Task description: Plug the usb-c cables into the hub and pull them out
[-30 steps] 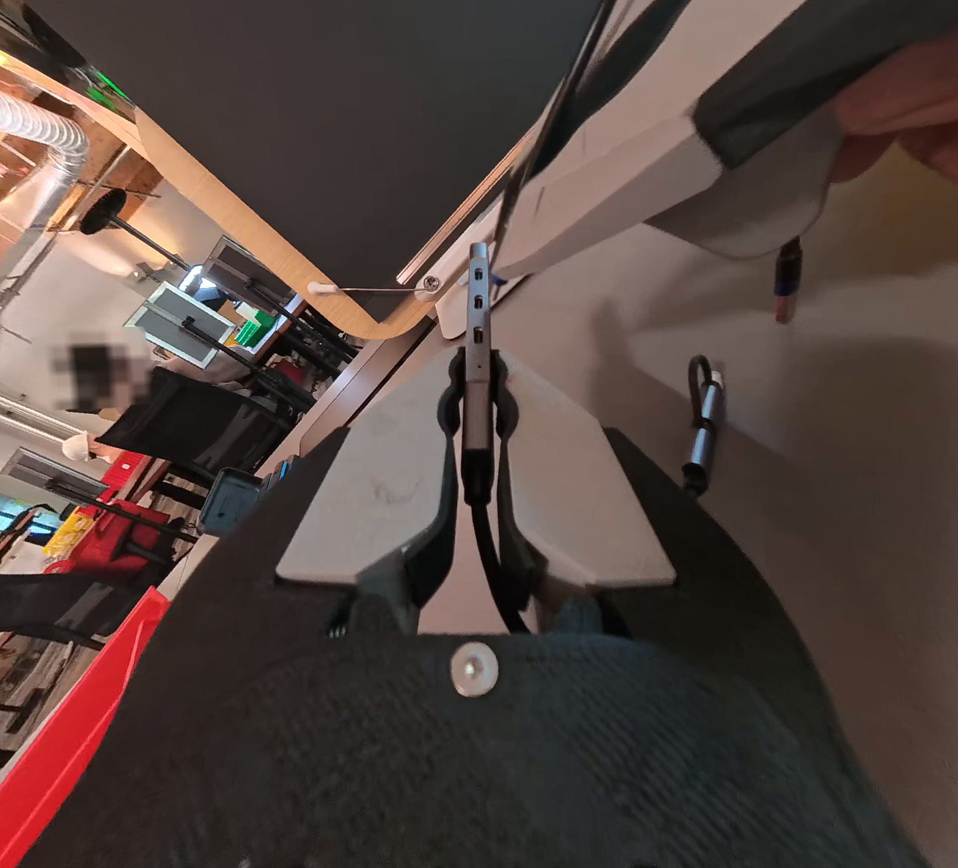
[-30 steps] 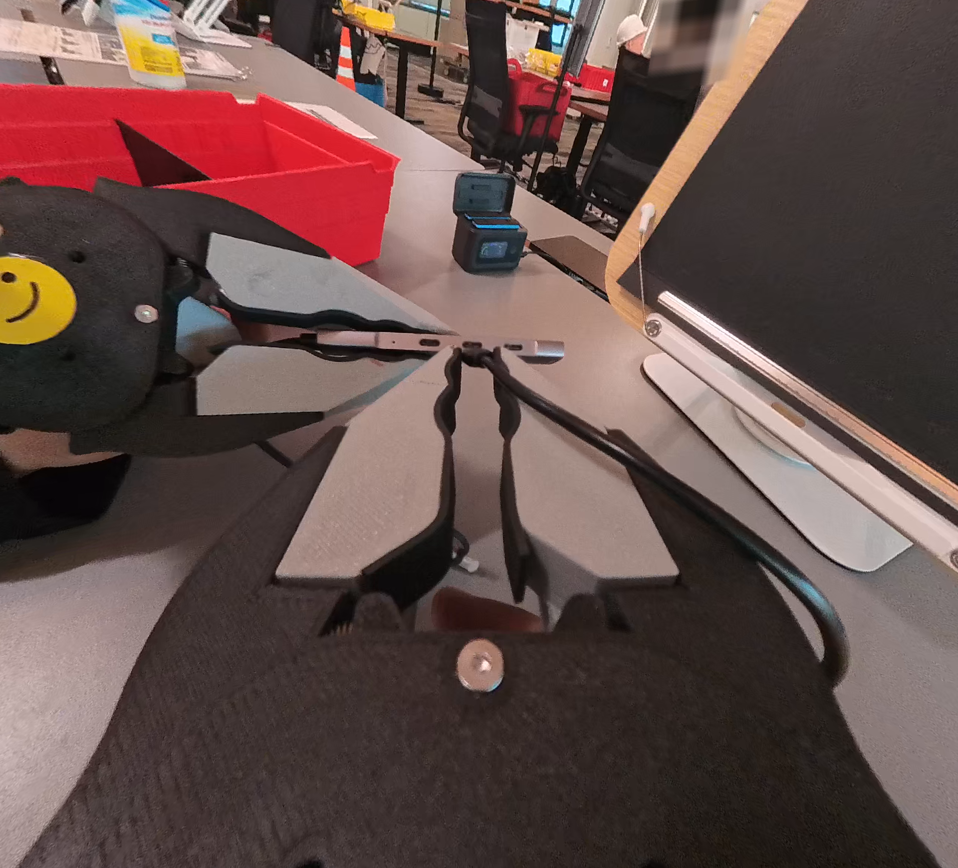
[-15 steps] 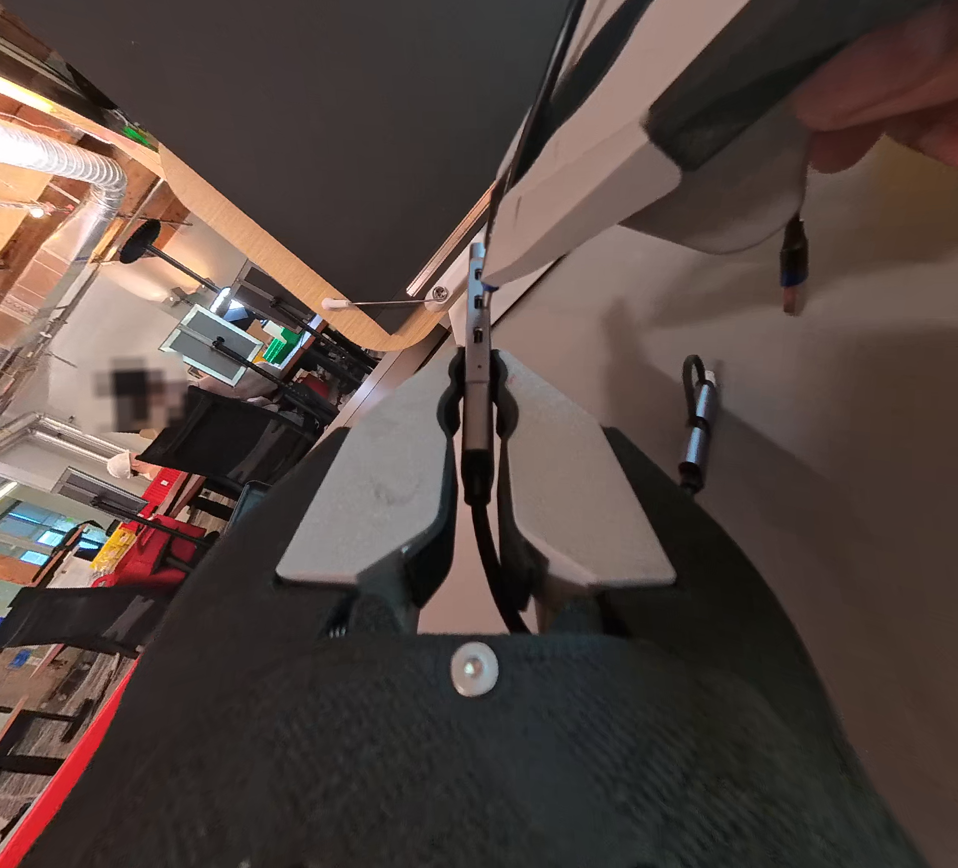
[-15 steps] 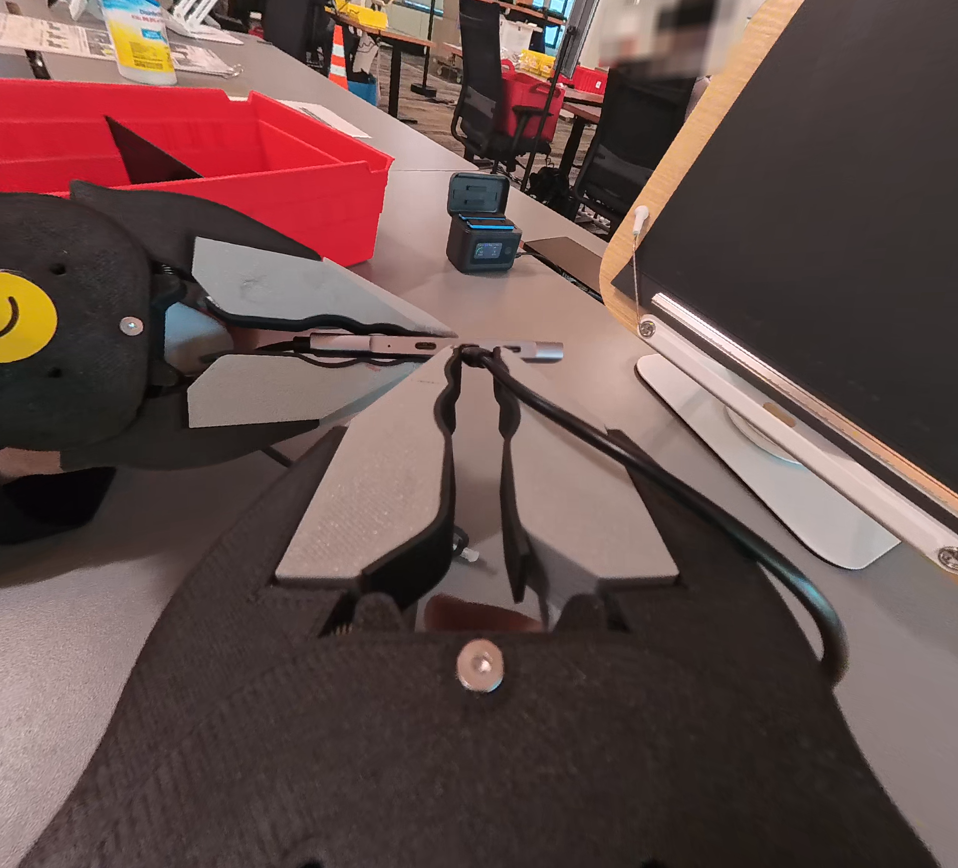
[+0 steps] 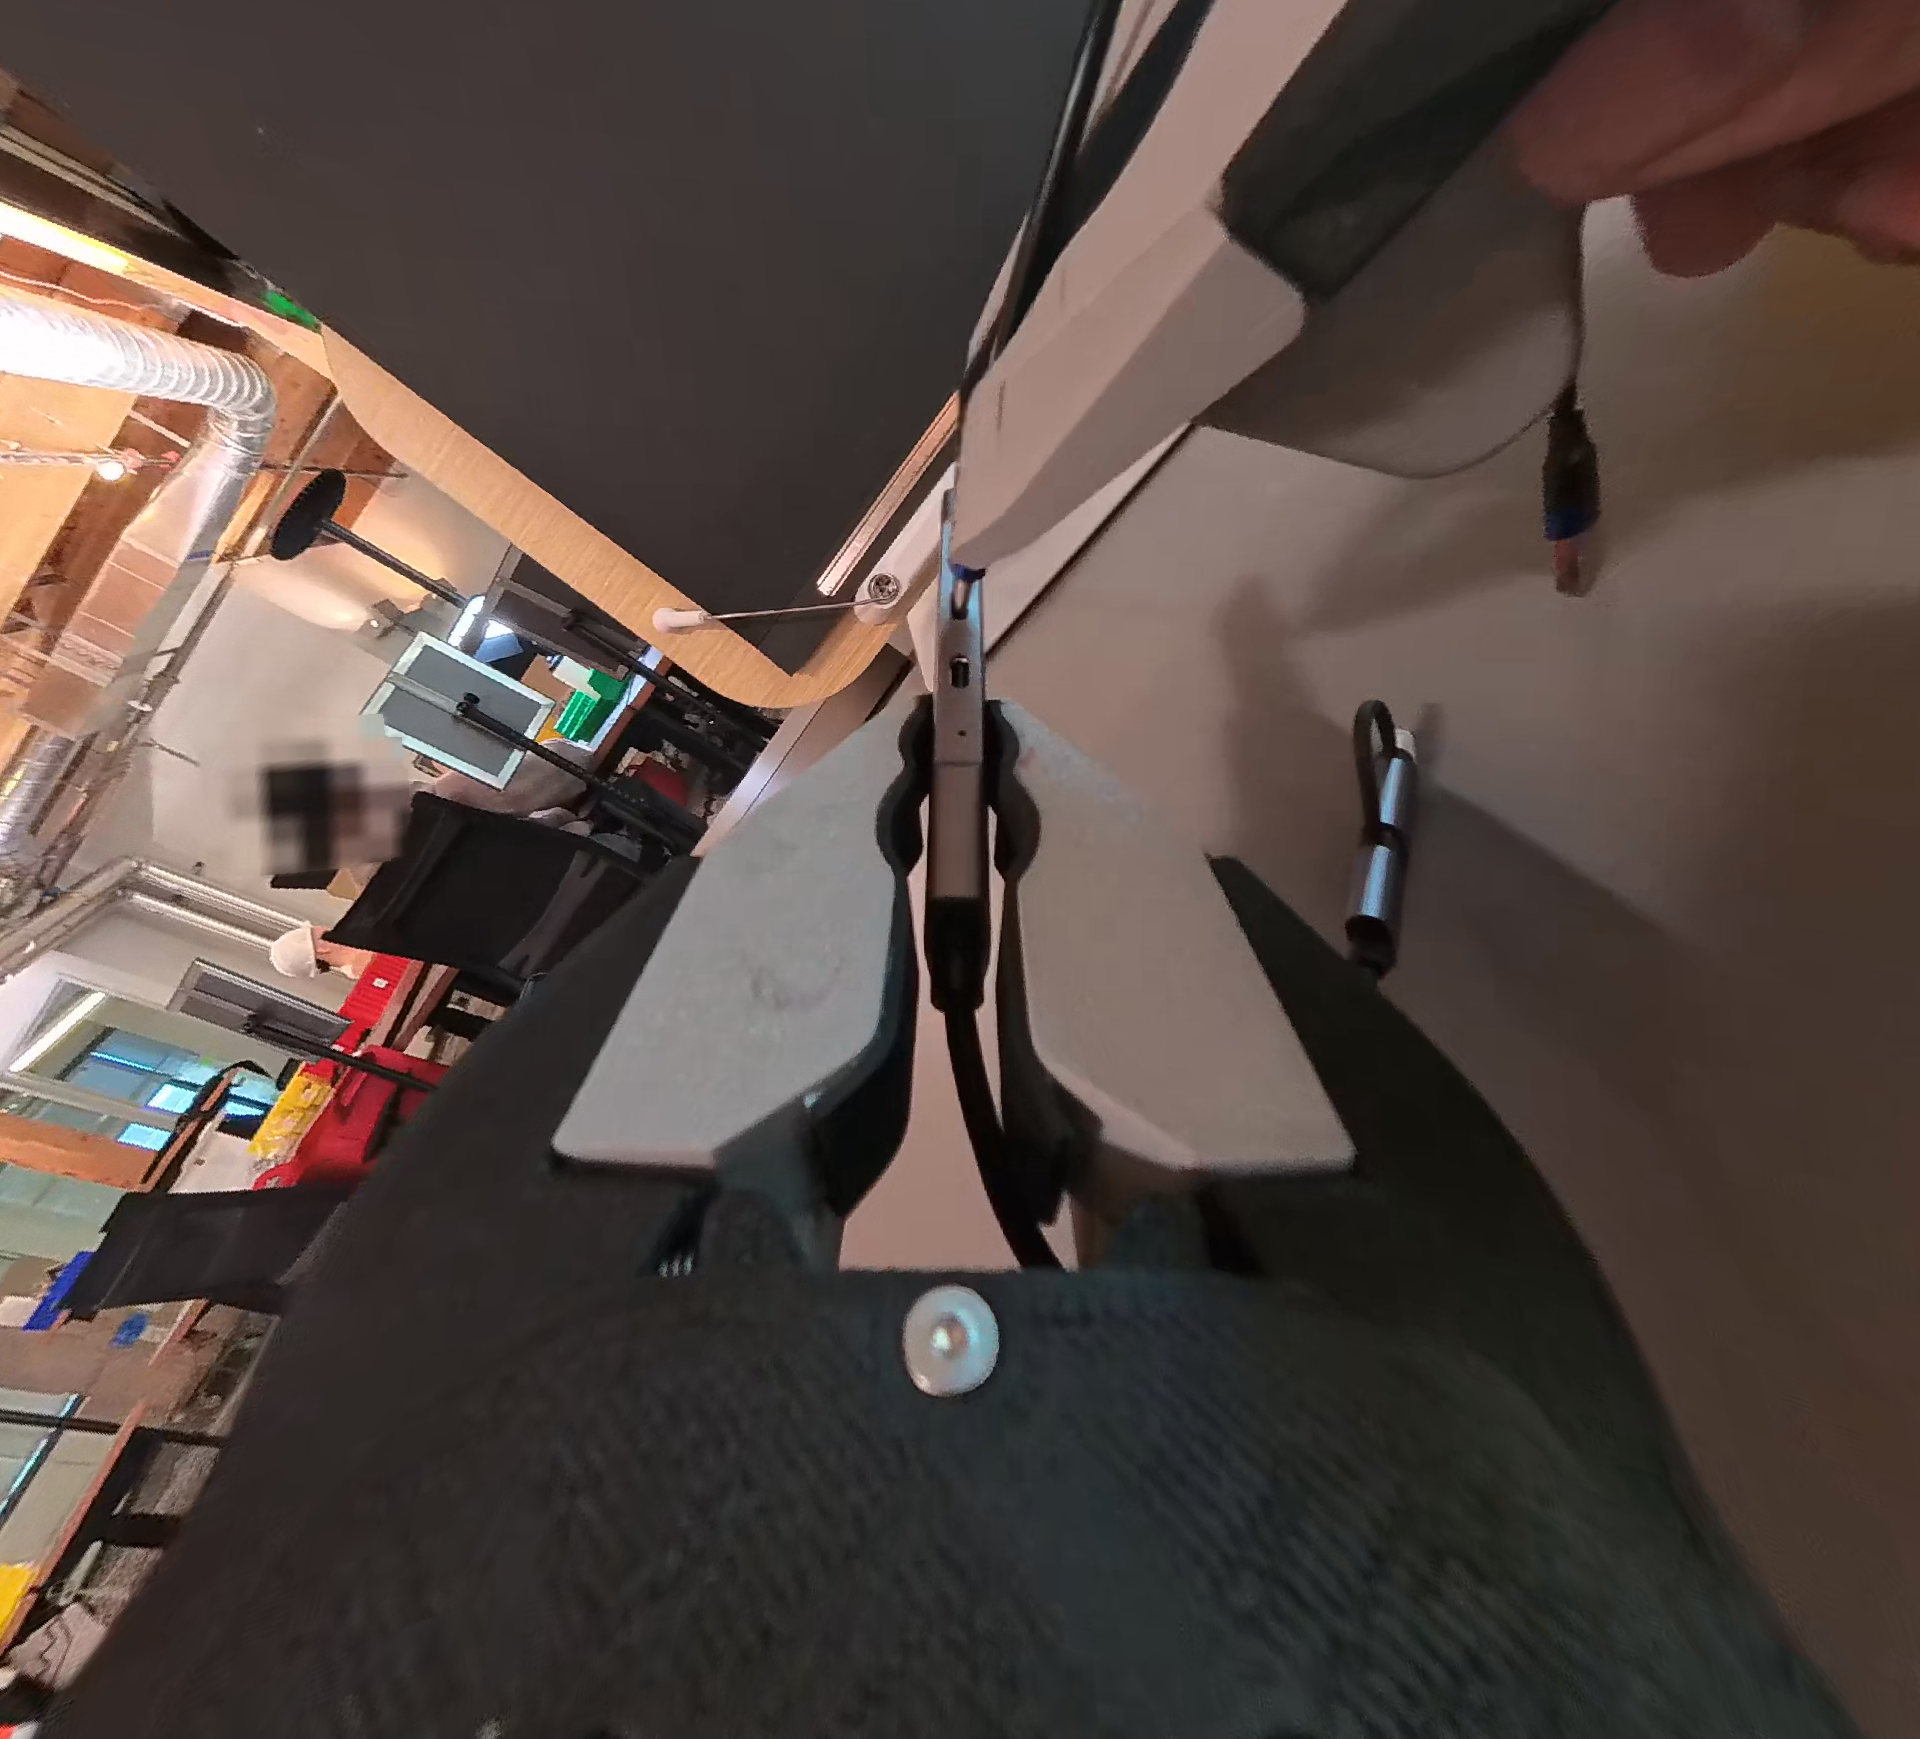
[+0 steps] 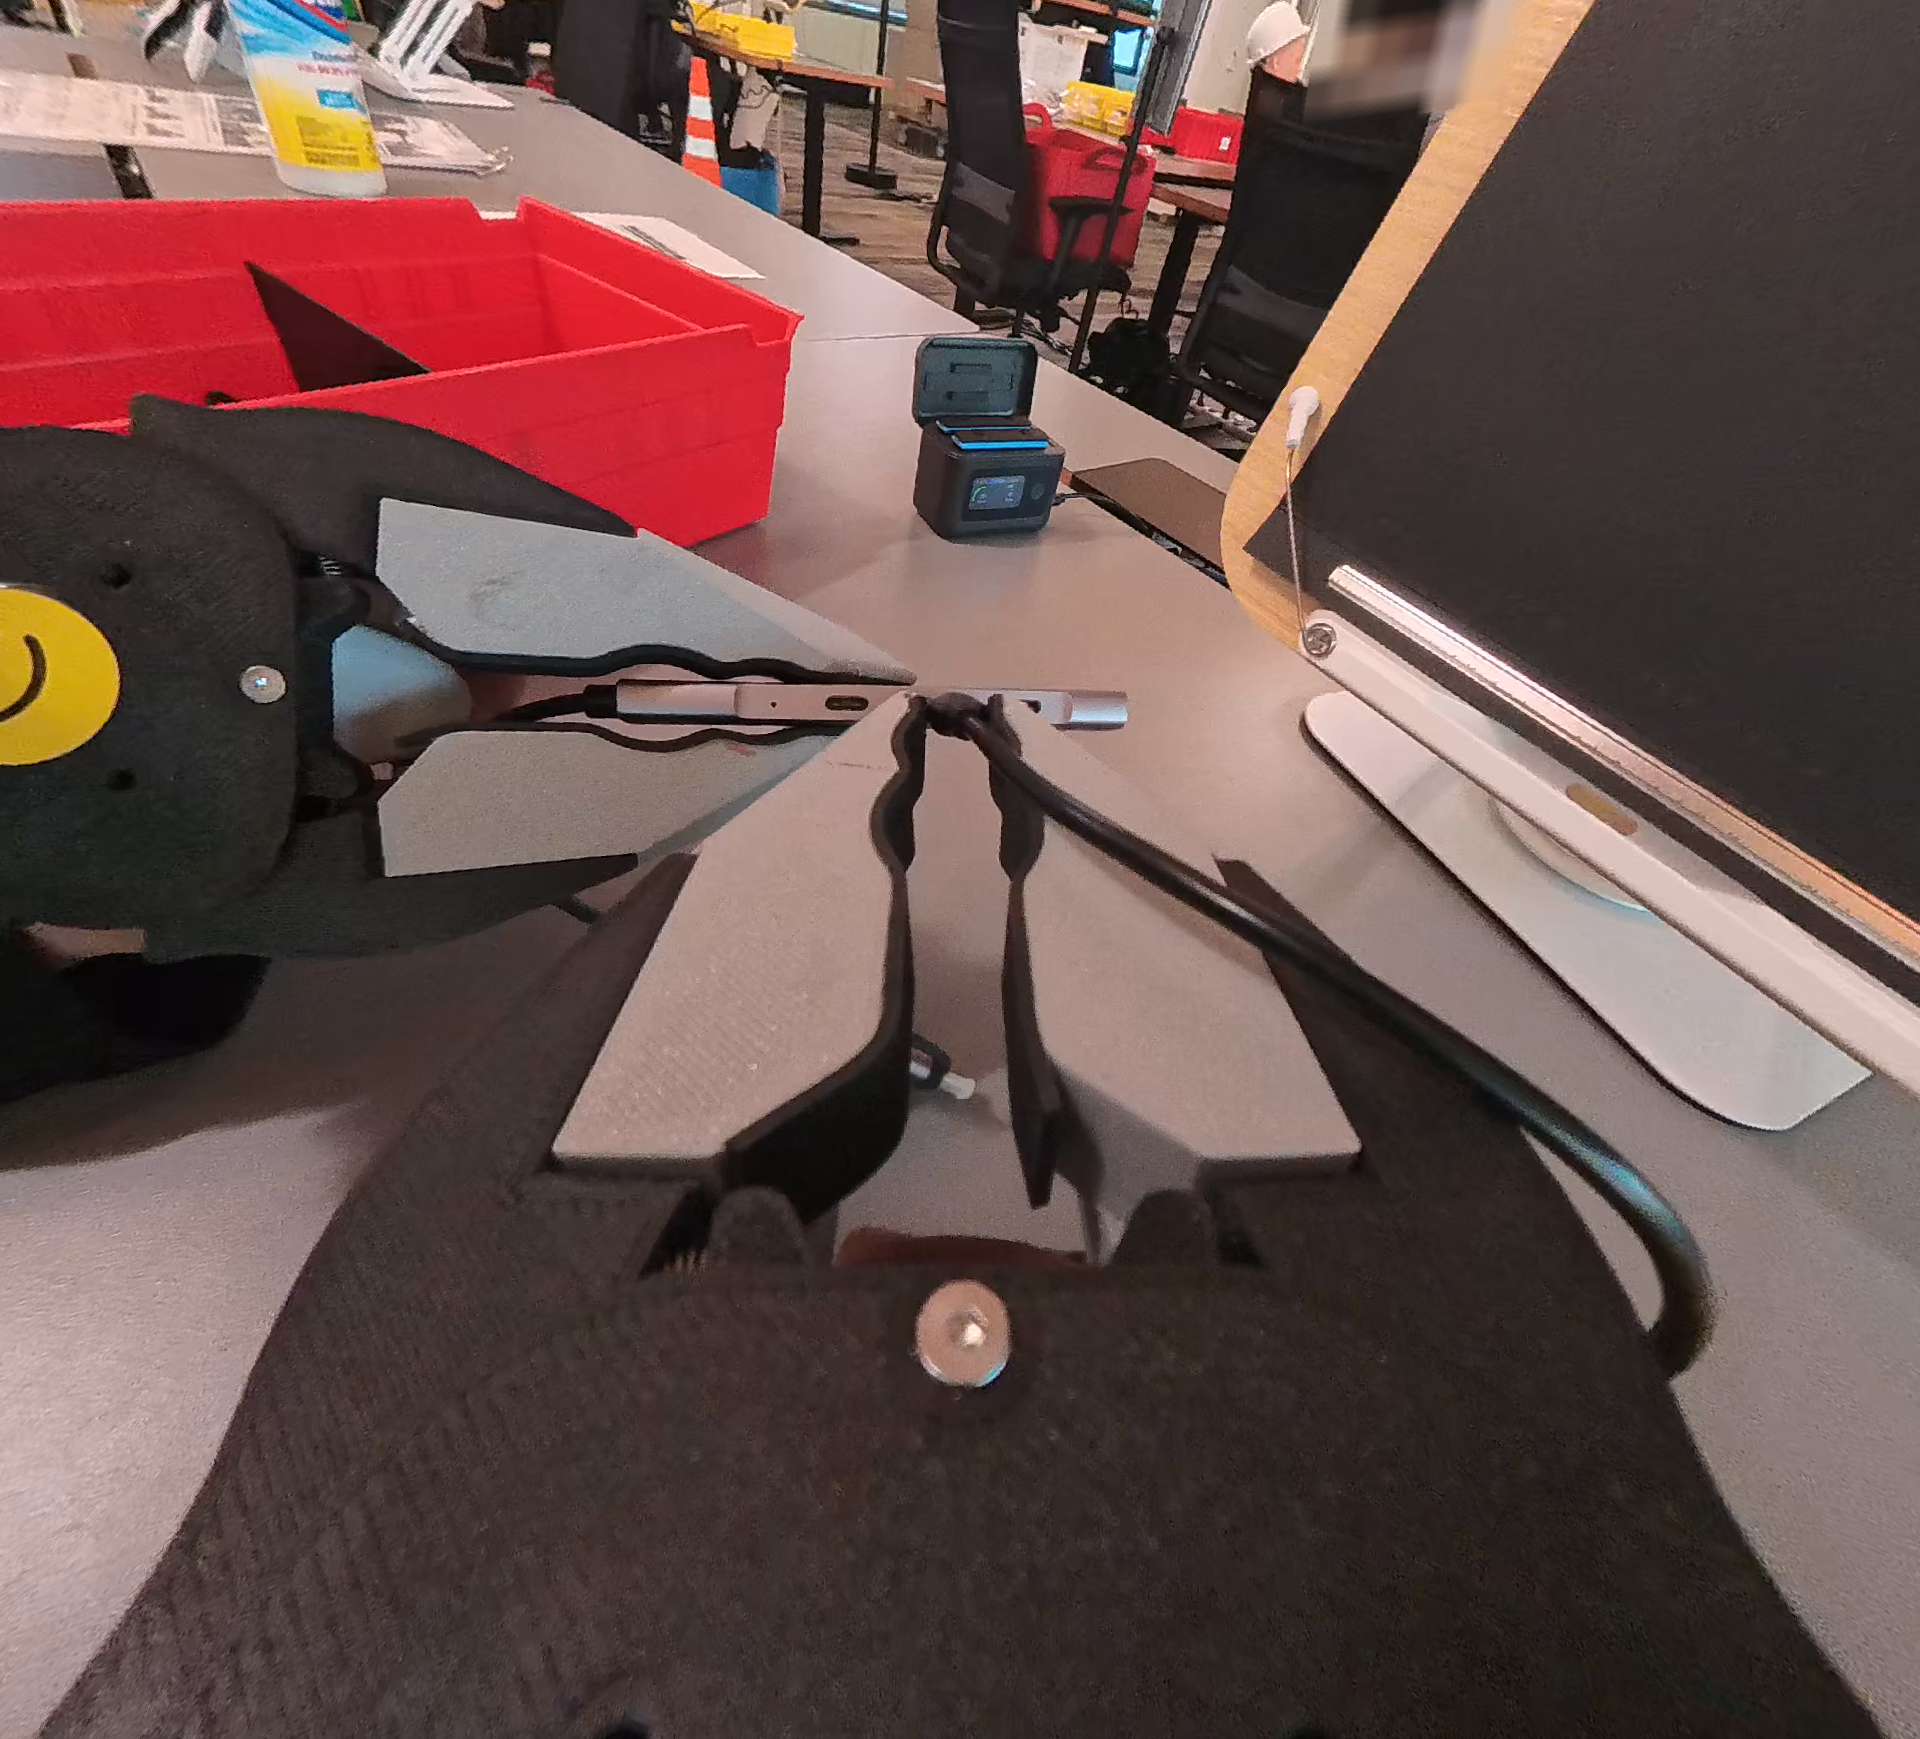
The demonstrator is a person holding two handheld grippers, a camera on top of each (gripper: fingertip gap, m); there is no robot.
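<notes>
My left gripper [image 5: 958,733] is shut on a slim grey metal hub [image 5: 958,816], held edge-on above the grey table. In the right wrist view the hub [image 6: 1081,709] lies level, with the left gripper [image 6: 873,697] on it from the left. My right gripper [image 6: 951,723] is shut on the plug of a black usb-c cable [image 6: 1299,931], which sits at a port on the hub's side. One right gripper finger [image 5: 1122,359] covers the hub's far end in the left wrist view. A second cable plug with a blue ring [image 5: 1567,494] hangs below a hand.
A small grey adapter with a loop [image 5: 1382,837] lies on the table. A red bin [image 6: 623,401] stands at the back left and a black charging case [image 6: 982,463] behind the hub. A black screen [image 6: 1662,339] on a white base [image 6: 1558,962] stands close on the right. The grippers are tip to tip, or close to it. From either gripper's tips it is about 20 centimeters to the black screen [image 6: 1662,339]. Seen from the left wrist view [image 5: 677,346] as well.
The right gripper has moved in over the hub's far end, hiding its upper ports in the left wrist view. The left gripper has shifted slightly left. Both stay shut.
</notes>
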